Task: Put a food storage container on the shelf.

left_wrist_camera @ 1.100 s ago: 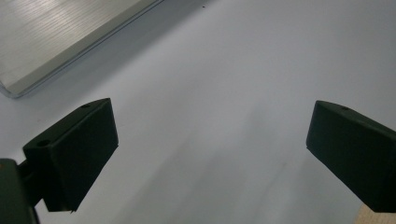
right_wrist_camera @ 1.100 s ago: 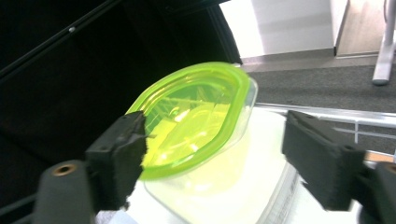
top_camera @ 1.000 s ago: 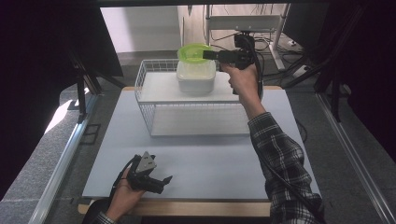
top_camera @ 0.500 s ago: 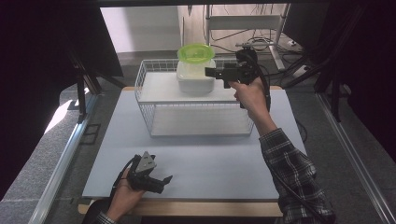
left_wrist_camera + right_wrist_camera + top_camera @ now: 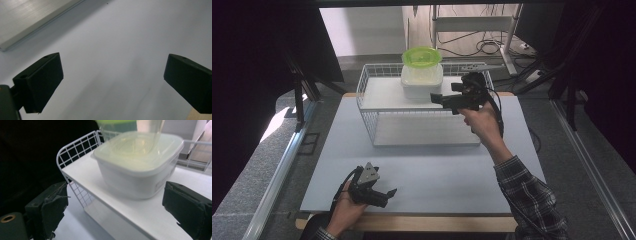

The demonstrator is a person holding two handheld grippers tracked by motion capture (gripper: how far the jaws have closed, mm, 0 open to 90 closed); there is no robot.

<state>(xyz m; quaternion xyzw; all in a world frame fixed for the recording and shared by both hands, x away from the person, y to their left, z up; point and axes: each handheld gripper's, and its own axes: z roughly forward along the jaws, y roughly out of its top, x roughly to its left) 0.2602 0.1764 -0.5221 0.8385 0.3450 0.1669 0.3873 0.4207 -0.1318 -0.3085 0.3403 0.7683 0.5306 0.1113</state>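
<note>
White plastic container (image 5: 421, 81) with its translucent lid sits on the upper shelf of the white wire rack (image 5: 371, 100), toward the far side and about midway along it, and a lime-green bowl (image 5: 422, 56) rests on top of its lid. The rack stands at the far half of your pale grey table (image 5: 437, 170), its lower shelf bare and its wire walls rising along the back and the ends. Your right gripper (image 5: 438, 98) is held in the air at the rack's right end, level with the upper shelf and pointing left toward the container — near it, but apart from it. In the right gripper view the jaws stand wide apart with nothing between them; the container (image 5: 137, 162) lies ahead, just beyond the pads (image 5: 53, 211), which look frayed at the edges, and the bottom edge of the green bowl (image 5: 116, 122) shows at the top. The shelf's rounded wire corner (image 5: 75, 147) sits to the left of the container there. Your left gripper (image 5: 382, 196) rests low at the near edge of the table, your left hand (image 5: 344, 210) around it and its grey three-cornered plate (image 5: 370, 173) on top. In the left gripper view its jaws are also spread wide, empty, looking down on the bare table surface (image 5: 120, 50) — a pale metal rail (image 5: 37, 22) crosses the upper left corner. Your right sleeve (image 5: 529, 200) is plaid.
</note>
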